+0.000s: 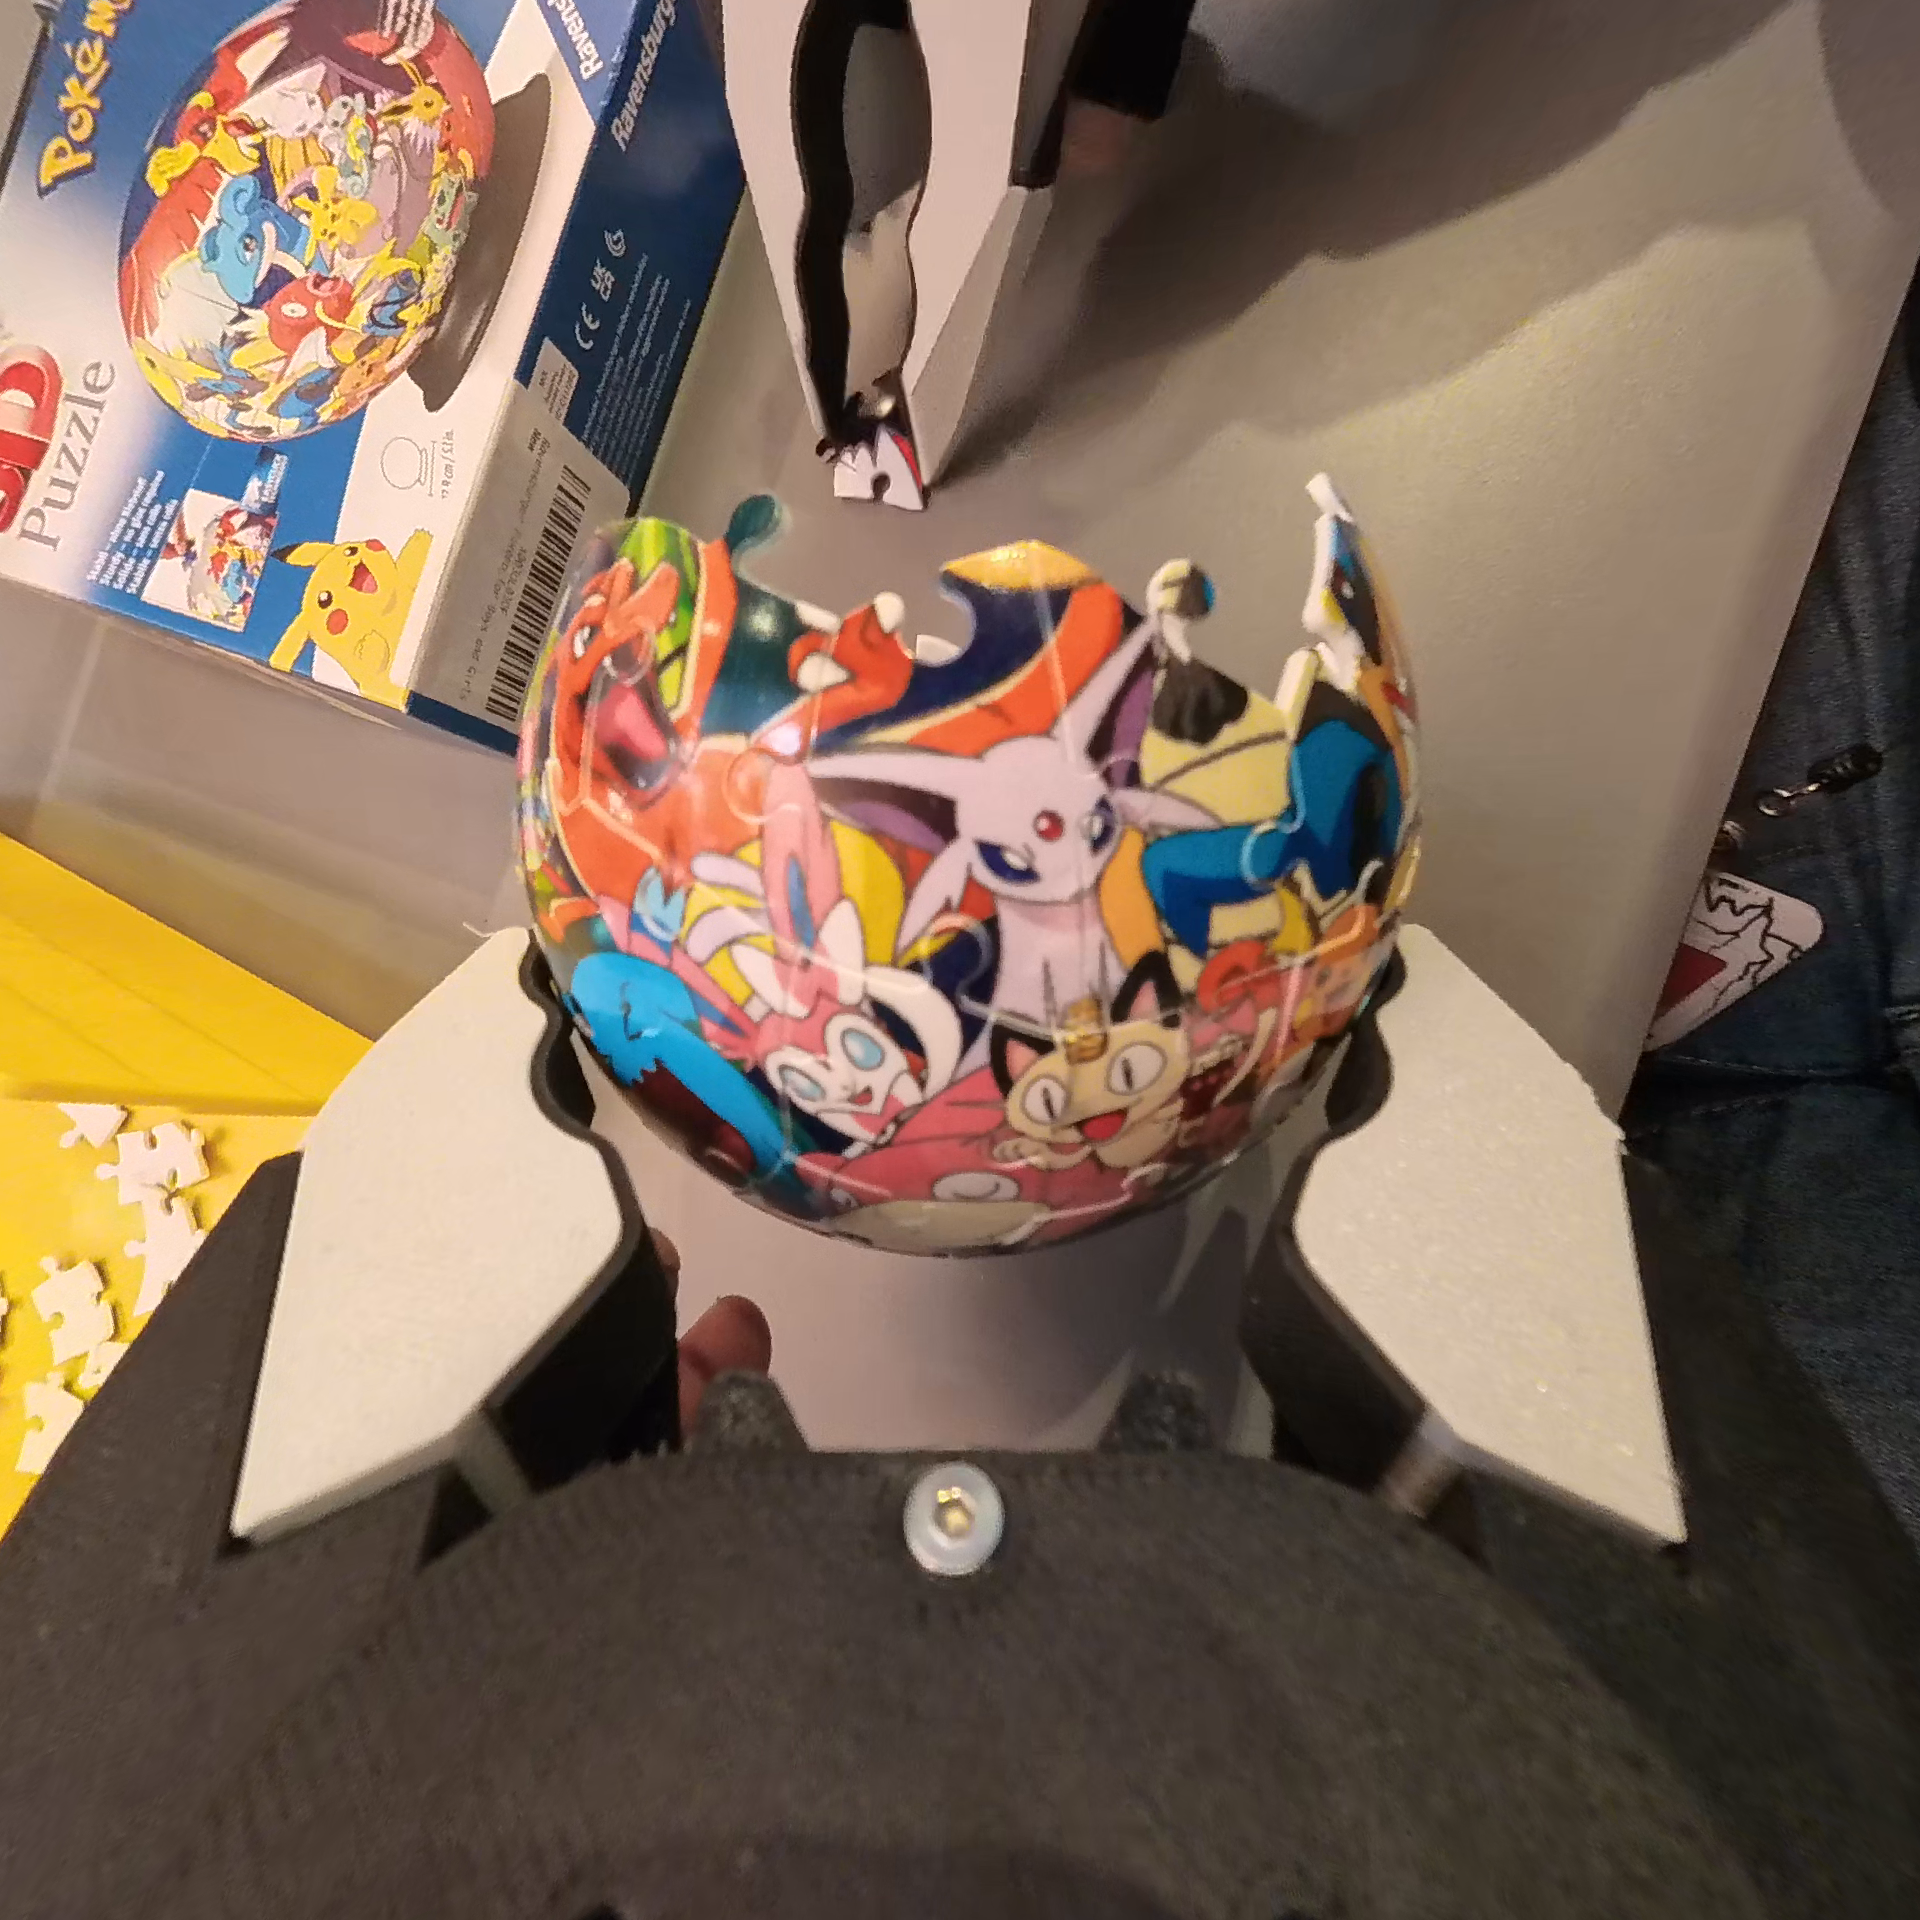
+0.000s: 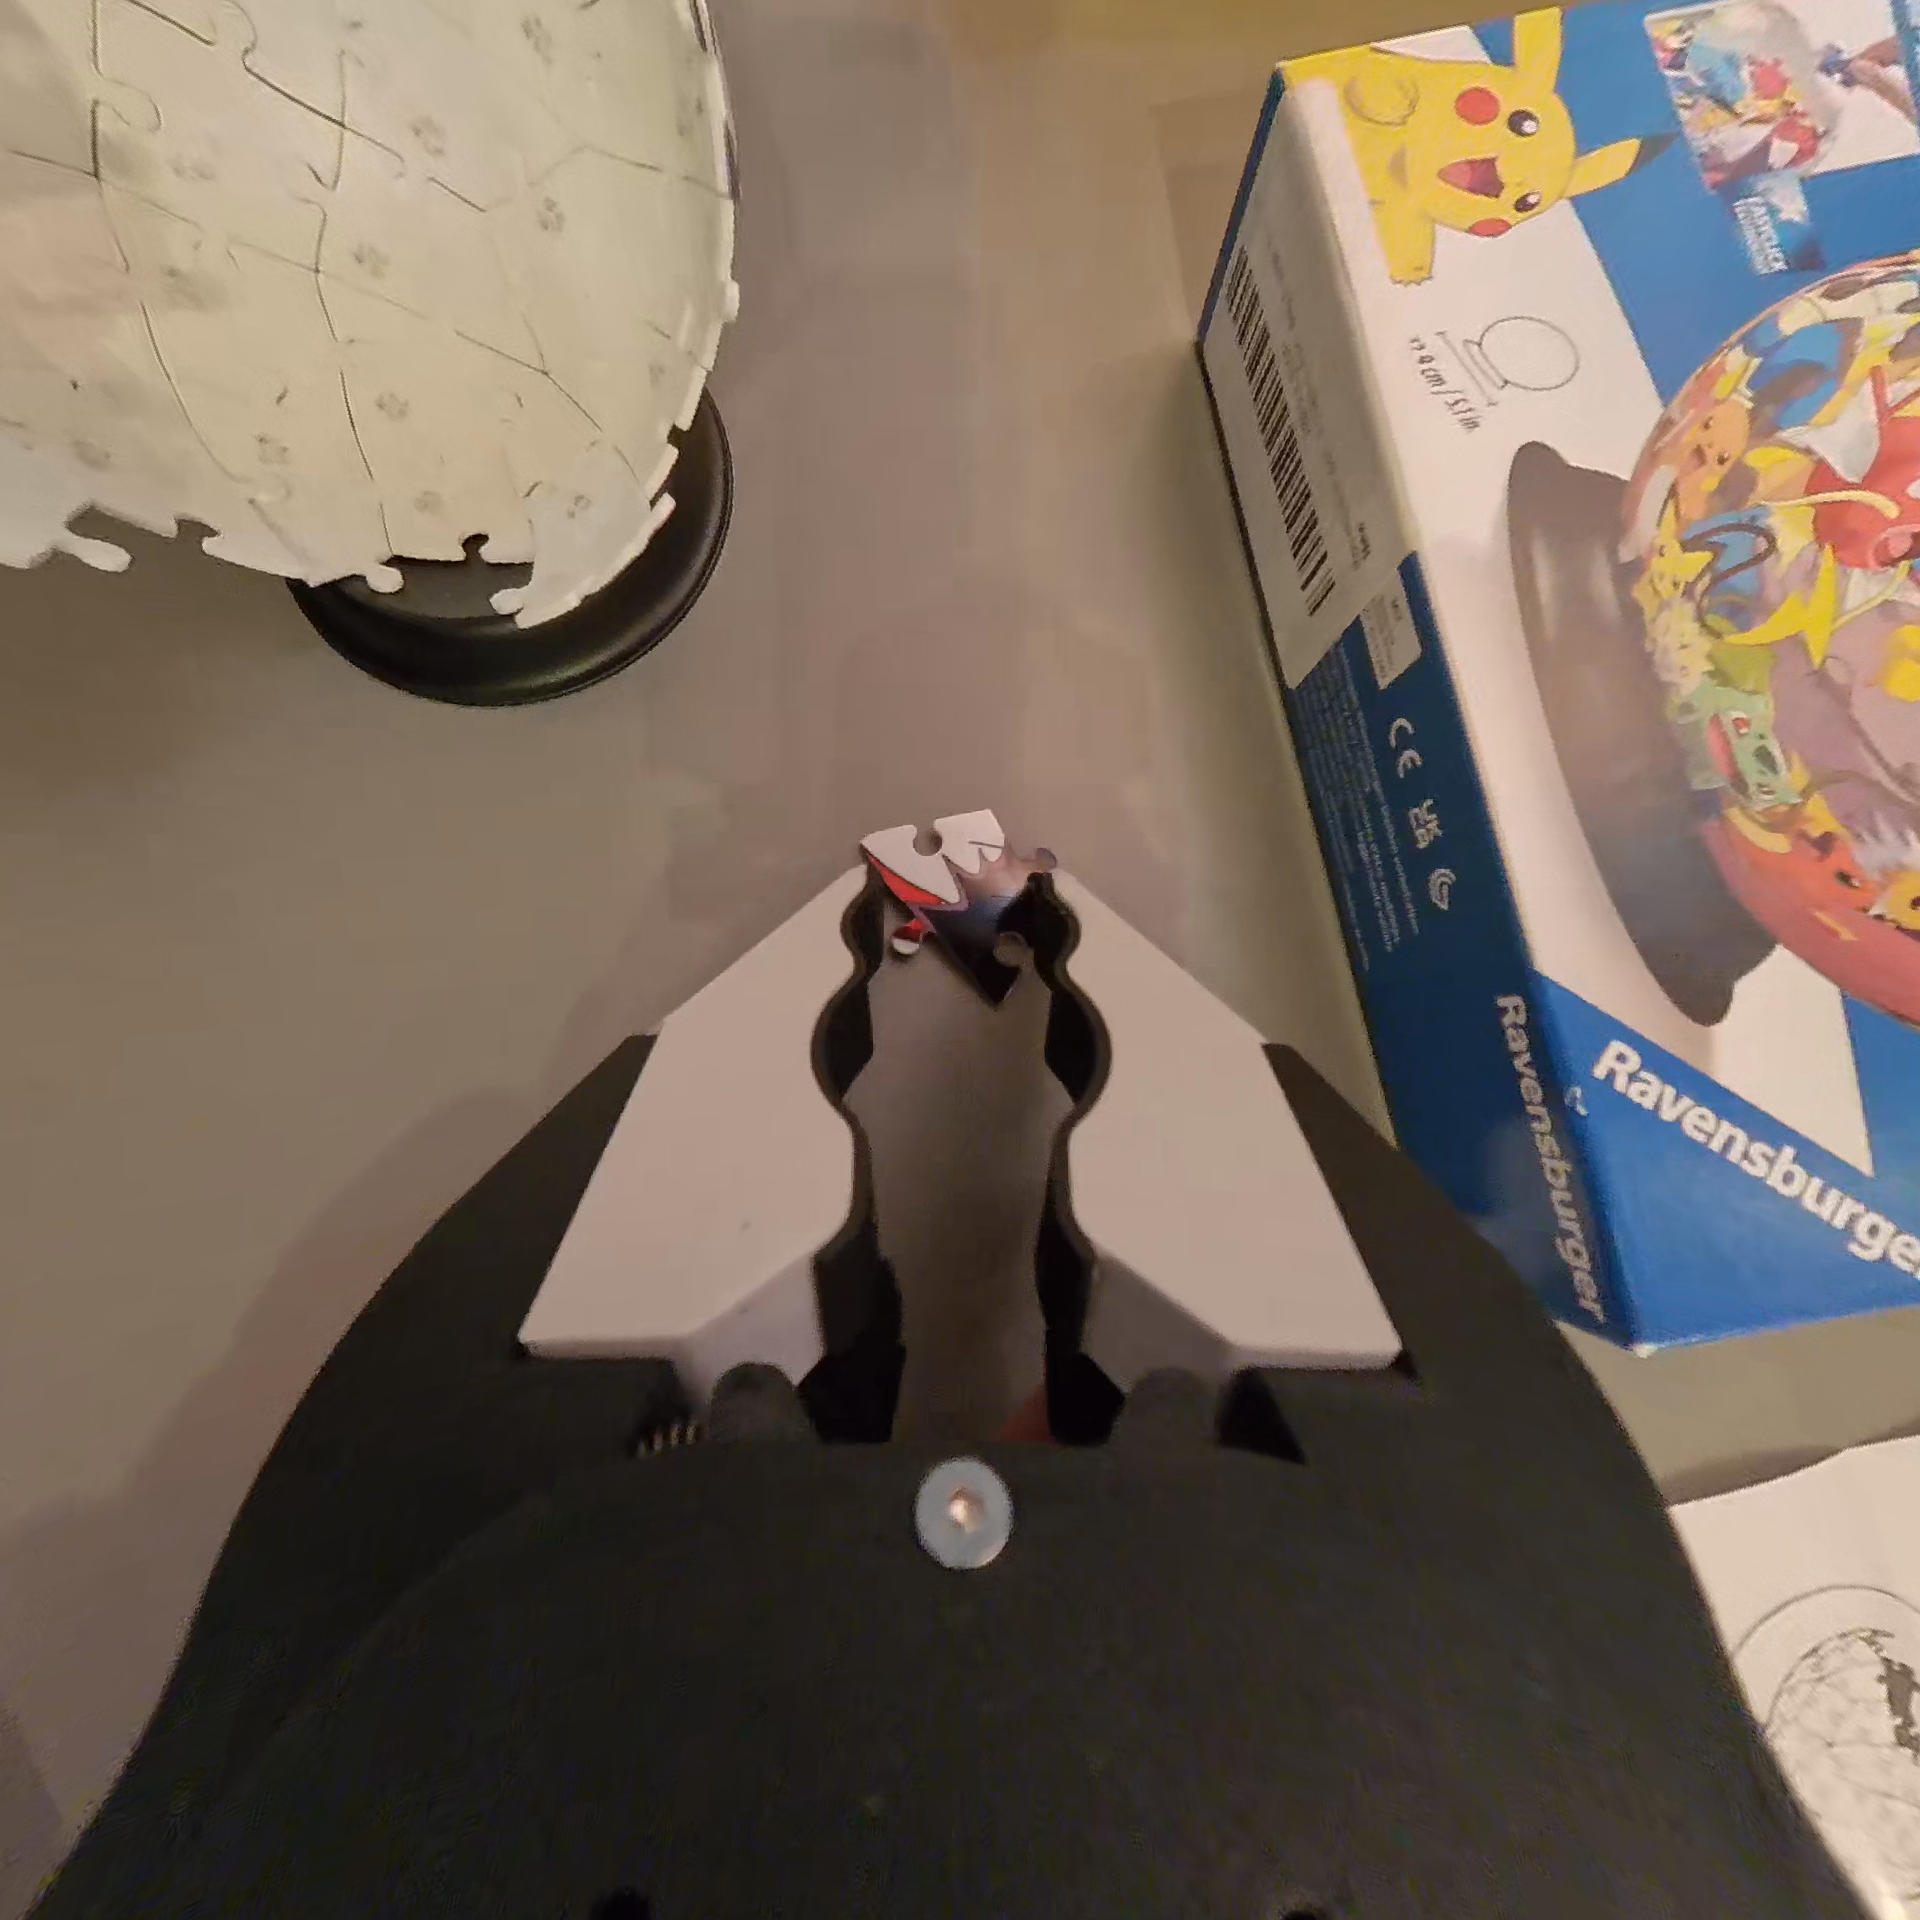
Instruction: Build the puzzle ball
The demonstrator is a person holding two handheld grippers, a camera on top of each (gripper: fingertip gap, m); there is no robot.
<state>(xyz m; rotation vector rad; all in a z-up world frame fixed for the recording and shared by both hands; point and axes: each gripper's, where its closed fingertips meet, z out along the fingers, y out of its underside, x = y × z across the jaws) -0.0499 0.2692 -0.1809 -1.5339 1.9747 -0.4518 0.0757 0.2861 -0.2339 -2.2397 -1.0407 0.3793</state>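
I am gripping the unfinished ball [image 1: 966,883] between my left fingers [image 1: 961,1029], spread wide and pressing its sides at 3 and 9 o'clock; its open, jagged rim is facing 12 o'clock. My right fingers [image 2: 961,914] are pinching a piece [image 2: 951,868] at their tips, above the grey desk [image 2: 416,987]. In the right view, the ball's white inside is showing at 10 o'clock over a black stand [image 2: 582,634]; the box [image 2: 1558,623] is lying at 2 o'clock. Loose pieces [image 1: 94,1247] are lying on yellow at 8 o'clock in the left view.

Showing: one partly built puzzle ball [image 1: 966,883], one puzzle box [image 1: 312,312], two grippers, one held piece [image 2: 961,904], several loose pieces [image 1: 94,1247].
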